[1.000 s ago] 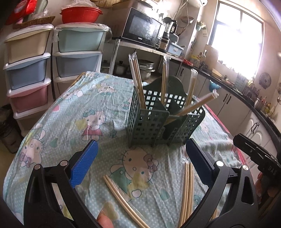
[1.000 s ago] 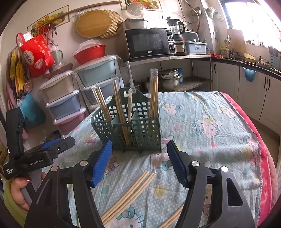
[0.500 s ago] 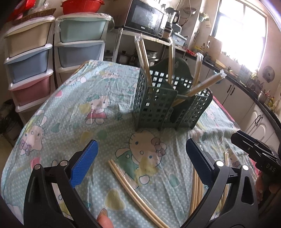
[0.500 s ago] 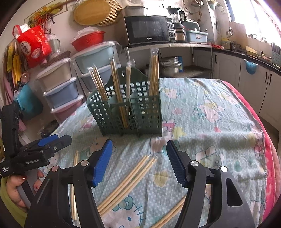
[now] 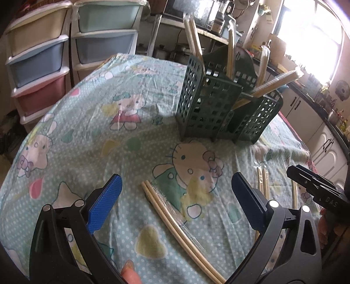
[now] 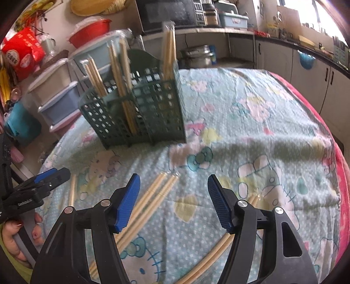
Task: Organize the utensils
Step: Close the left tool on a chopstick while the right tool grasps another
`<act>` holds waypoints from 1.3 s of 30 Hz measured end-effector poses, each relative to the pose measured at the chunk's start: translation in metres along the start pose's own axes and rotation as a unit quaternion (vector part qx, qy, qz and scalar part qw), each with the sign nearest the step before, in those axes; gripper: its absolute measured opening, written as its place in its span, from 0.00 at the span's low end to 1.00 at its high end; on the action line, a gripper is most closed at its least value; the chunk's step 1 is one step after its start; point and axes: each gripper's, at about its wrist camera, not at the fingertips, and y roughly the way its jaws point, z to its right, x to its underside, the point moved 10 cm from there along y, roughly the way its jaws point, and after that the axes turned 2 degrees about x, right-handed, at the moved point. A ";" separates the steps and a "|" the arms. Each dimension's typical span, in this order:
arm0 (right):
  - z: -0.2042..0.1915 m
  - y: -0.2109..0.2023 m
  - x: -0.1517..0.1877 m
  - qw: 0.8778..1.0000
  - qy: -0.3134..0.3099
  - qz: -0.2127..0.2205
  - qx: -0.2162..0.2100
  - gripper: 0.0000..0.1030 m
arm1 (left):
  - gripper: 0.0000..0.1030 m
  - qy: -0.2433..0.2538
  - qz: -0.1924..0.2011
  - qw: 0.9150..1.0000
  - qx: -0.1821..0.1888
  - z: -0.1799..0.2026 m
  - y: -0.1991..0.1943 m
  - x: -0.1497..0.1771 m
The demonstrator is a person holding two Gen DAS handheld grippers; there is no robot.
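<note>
A dark green slotted utensil caddy point(image 5: 221, 109) stands on the table, holding several wrapped chopstick pairs upright; it also shows in the right wrist view point(image 6: 140, 113). My left gripper point(image 5: 172, 203) is open and empty above a wrapped chopstick pair point(image 5: 175, 225) lying on the cloth. My right gripper point(image 6: 172, 203) is open and empty above more chopstick pairs point(image 6: 148, 201), with another pair point(image 6: 214, 253) under its right finger. More pairs point(image 5: 262, 181) lie to the right in the left wrist view.
The table wears a light blue Hello Kitty cloth point(image 5: 91, 122). Stacked plastic drawers point(image 5: 37, 61) stand beyond the far left edge. A counter with a microwave point(image 6: 168, 11) runs behind. The table's right edge drops to a red border point(image 6: 336, 139).
Both grippers have tilted down and moved closer to the table. The chopsticks on the cloth now sit between the fingers in each view. Both stay open.
</note>
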 end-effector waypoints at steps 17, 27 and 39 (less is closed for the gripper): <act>0.001 0.051 0.007 0.997 0.027 -0.070 -0.023 0.21 | 0.49 -0.050 -0.056 0.997 0.031 -0.017 0.023 0.019; 0.002 0.067 0.001 0.997 0.025 -0.073 -0.011 0.16 | 0.35 -0.064 -0.061 0.996 0.029 -0.026 0.029 0.017; 0.028 0.044 -0.005 0.994 0.094 -0.041 -0.046 0.09 | 0.09 -0.077 -0.053 0.995 0.027 -0.036 0.026 0.013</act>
